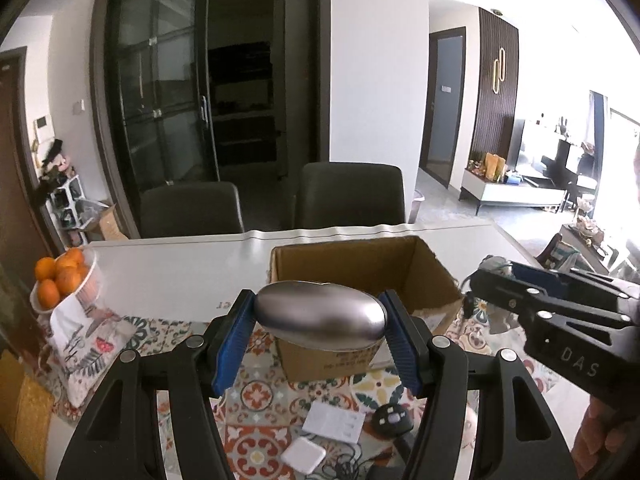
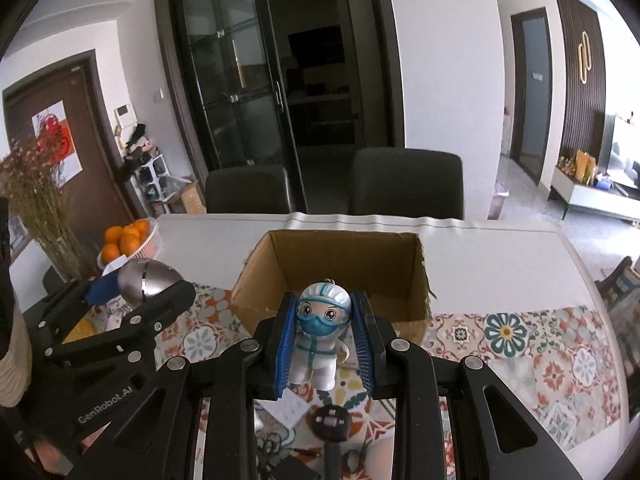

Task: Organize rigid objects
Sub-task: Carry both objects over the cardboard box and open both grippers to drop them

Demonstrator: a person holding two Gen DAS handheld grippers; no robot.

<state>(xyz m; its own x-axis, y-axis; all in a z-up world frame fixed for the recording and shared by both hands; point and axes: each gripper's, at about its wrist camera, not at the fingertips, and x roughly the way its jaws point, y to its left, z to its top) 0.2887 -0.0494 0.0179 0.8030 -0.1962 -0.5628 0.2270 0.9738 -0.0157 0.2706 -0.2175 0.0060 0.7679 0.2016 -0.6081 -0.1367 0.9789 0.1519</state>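
Far left edge of tabletop (image 2: 500,240): bowl of oranges (image 2: 132,240), dried flower stems (image 2: 36,188) beside it toward the near side.

Left tongs (image 1: 320,320): closed onto a smooth metal egg-shaped object (image 1: 322,318), blue pads (image 1: 236,340) pressing its two ends. Object held off the tabletop, long axis across the jaws, in front of and over the near-left wall of the cardboard box (image 1: 404,268). In the right wrist view the same object shows at the left, above the patterned mat (image 2: 520,340).

Centre: cardboard box open at top, standing partly on the mat, partly on the white tabletop behind it. Interior floor not visible from either view.

Below the tongs, near edge of tabletop: white paper slip (image 1: 334,422), white square pad (image 1: 303,455), round black device (image 1: 390,419), tangle of dark cable (image 1: 340,466).

Right tongs (image 2: 323,340): closed on a small figurine (image 2: 322,332) in white protective suit, goggles and blue mask; pads grip its sides at head and shoulder level. Figurine upright, off the tabletop, at the near wall of the box, facing the camera.

Far edge: two dark chairs (image 2: 406,184).
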